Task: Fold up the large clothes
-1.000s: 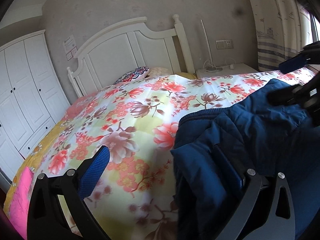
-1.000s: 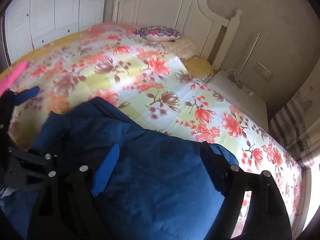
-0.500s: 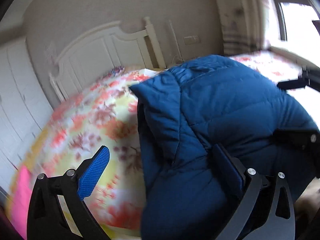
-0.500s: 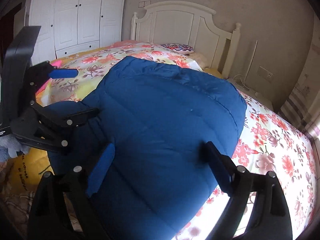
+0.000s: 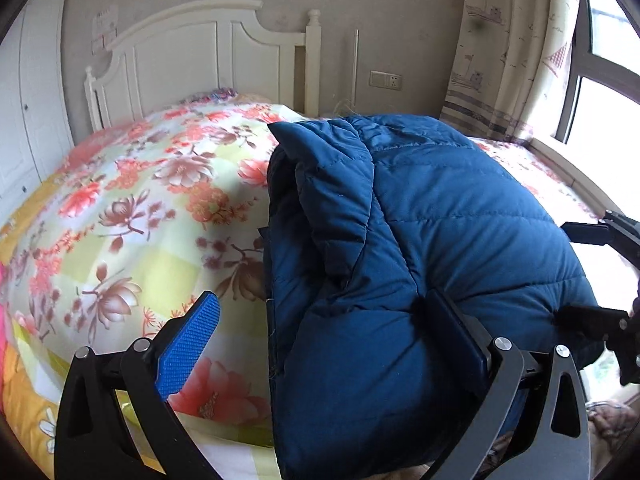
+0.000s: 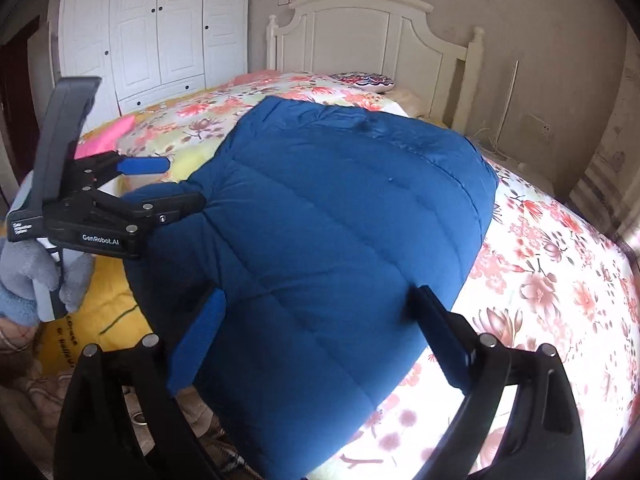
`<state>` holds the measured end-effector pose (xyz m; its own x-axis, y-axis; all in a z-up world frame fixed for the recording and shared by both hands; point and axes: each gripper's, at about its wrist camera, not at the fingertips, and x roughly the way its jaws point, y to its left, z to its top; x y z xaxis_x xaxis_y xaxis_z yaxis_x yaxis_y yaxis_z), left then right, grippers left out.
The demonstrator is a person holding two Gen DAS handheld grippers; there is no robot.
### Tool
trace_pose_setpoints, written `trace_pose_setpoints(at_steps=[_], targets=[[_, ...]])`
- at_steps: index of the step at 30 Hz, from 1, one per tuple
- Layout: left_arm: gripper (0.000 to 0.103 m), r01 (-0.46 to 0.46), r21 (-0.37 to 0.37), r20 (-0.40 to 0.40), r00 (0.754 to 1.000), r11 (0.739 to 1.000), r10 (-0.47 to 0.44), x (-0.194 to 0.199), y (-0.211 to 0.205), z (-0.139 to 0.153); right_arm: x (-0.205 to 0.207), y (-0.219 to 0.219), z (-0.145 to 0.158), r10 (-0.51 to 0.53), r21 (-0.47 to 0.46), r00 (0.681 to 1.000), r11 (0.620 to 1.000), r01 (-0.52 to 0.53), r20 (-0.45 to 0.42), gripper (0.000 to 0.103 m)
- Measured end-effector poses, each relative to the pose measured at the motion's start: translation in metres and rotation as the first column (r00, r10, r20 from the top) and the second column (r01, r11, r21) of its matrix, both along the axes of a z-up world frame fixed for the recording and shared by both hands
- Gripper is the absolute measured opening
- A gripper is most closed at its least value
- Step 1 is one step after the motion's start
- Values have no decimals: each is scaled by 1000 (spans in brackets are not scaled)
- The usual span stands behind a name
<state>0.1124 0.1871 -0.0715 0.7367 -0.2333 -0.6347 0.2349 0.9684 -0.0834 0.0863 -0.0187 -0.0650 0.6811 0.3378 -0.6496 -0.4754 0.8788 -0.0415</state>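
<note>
A dark blue quilted down jacket (image 5: 420,240) lies bunched and folded over at the near edge of the bed; it also shows in the right wrist view (image 6: 328,232). My left gripper (image 5: 324,328) is wide open; its right finger presses into the jacket's left fold and its left finger (image 5: 188,344) stands free over the quilt. It shows from the side in the right wrist view (image 6: 176,184). My right gripper (image 6: 316,340) is wide open, its fingers straddling the jacket's near right part. Its black frame shows in the left wrist view (image 5: 612,280).
The bed carries a floral quilt (image 5: 152,208) and has a white headboard (image 6: 372,36). A white wardrobe (image 6: 156,32) stands on the left, a curtain (image 5: 504,48) and window on the right. A patterned pillow (image 6: 368,80) lies by the headboard. A pink item (image 6: 104,140) lies at the bed's left edge.
Both grippers pulled back toward the foot of the bed and lowered. The jacket was dragged nearer and now hangs bunched over the near edge. Both grippers stayed open.
</note>
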Motion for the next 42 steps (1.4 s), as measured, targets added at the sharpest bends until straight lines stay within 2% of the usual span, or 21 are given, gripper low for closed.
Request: trace_pose_setpoints(at_steps=[2, 4, 8, 10, 12, 14, 17, 19, 21, 23, 27, 28, 29, 30, 31, 33, 37, 39, 42], targets=[[99, 23, -78, -58, 998, 997, -28, 5, 11, 6, -2, -13, 8, -37, 31, 999, 999, 36, 24, 93], [99, 18, -132, -87, 996, 991, -30, 12, 23, 15, 4, -28, 12, -72, 77, 997, 994, 71, 6, 94], [99, -13, -112, -133, 991, 994, -2, 38, 32, 24, 31, -54, 10, -133, 173, 985, 973, 150, -106, 100], [99, 4, -156, -213, 976, 988, -38, 60, 32, 17, 50, -62, -3, -118, 236, 972, 958, 165, -201, 100], [99, 21, -203, -310, 947, 979, -85, 83, 27, -3, 65, -71, -18, -77, 336, 954, 925, 177, -291, 100], [99, 45, -244, -337, 933, 969, -128, 91, 25, -17, 76, -75, -35, -31, 425, 932, 884, 194, -360, 100], [99, 54, -322, -358, 917, 945, -174, 92, 32, -33, 76, -71, -44, -14, 441, 939, 880, 174, -343, 101], [99, 70, -358, -349, 915, 931, -203, 91, 34, -44, 73, -66, -44, -27, 437, 942, 881, 180, -334, 101], [99, 96, -364, -297, 931, 926, -213, 87, 33, -47, 74, -59, -45, -40, 430, 940, 882, 193, -338, 101], [99, 90, -357, -301, 931, 930, -206, 87, 29, -47, 76, -56, -46, -55, 434, 937, 876, 211, -345, 101], [99, 101, -386, -289, 931, 917, -224, 88, 28, -49, 76, -53, -50, -55, 448, 939, 868, 213, -339, 101], [92, 105, -394, -286, 930, 913, -230, 88, 28, -48, 75, -53, -50, -51, 442, 941, 873, 205, -335, 101], [86, 117, -453, -287, 920, 884, -269, 88, 28, -50, 74, -54, -50, -50, 446, 941, 871, 205, -335, 101], [79, 113, -482, -284, 918, 869, -277, 88, 29, -51, 70, -55, -49, -51, 449, 944, 871, 202, -326, 99], [76, 121, -480, -271, 922, 869, -278, 86, 28, -51, 68, -55, -49, -53, 448, 948, 872, 196, -313, 97], [63, 132, -479, -245, 929, 868, -277, 82, 27, -48, 59, -55, -47, -66, 443, 963, 878, 181, -262, 85], [49, 137, -444, -194, 950, 886, -244, 73, 16, -34, 49, -57, -44, -87, 429, 979, 889, 160, -185, 71], [45, 144, -432, -165, 958, 890, -235, 73, 5, -23, 47, -61, -39, -103, 415, 983, 896, 158, -151, 66], [41, 165, -451, -132, 960, 877, -248, 85, -13, -14, 51, -77, -27, -140, 393, 986, 905, 163, -88, 62]])
